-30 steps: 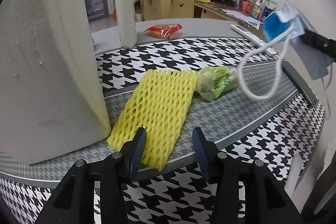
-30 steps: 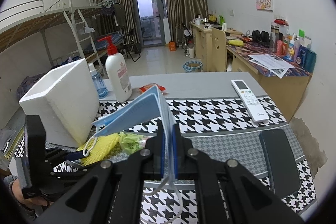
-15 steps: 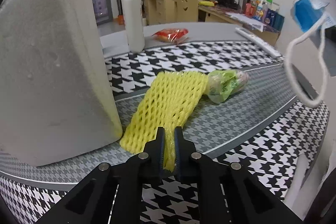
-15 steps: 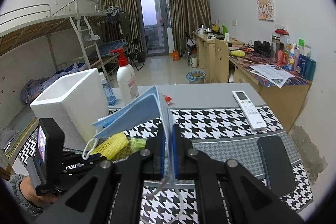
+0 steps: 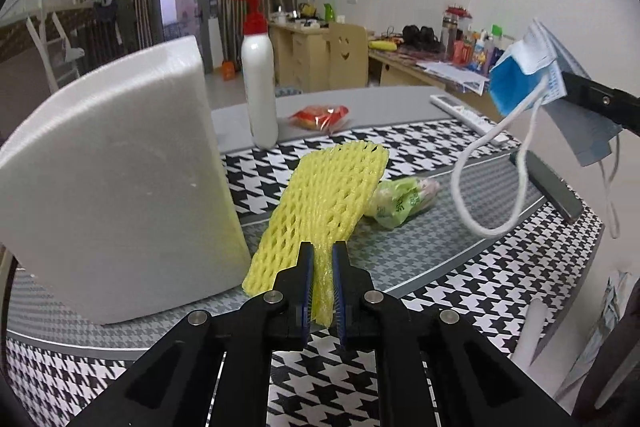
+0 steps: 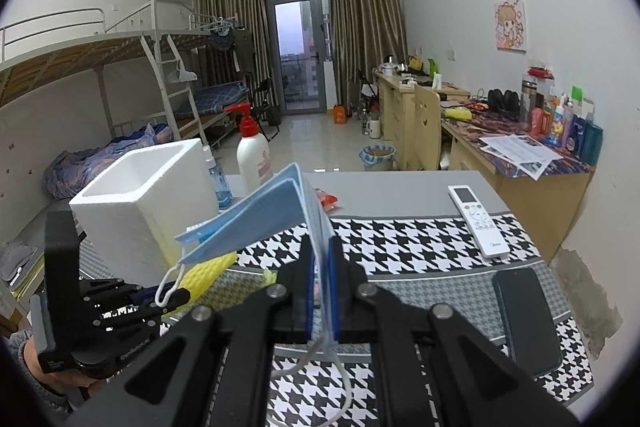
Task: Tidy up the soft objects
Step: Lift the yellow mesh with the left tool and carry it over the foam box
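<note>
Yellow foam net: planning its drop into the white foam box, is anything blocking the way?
Nothing visible does. The left gripper holds the yellow foam net beside the white foam box, whose top is open.

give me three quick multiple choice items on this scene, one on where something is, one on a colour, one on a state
1. Where does the phone lie?
A. inside the foam box
B. flat on the patterned cloth, nearer than the remote
C. on the bunk bed

2. What colour is the pump bottle's cap?
A. red
B. green
C. black

3. What is the left claw doing?
A. standing open over the cloth
B. shut on the remote
C. shut on the yellow foam net

Answers:
1 B, the phone lies on the cloth at the right, with the remote beyond it.
2 A, the pump top is red above a white body.
3 C, the net's edge is pinched between its pads.
</note>
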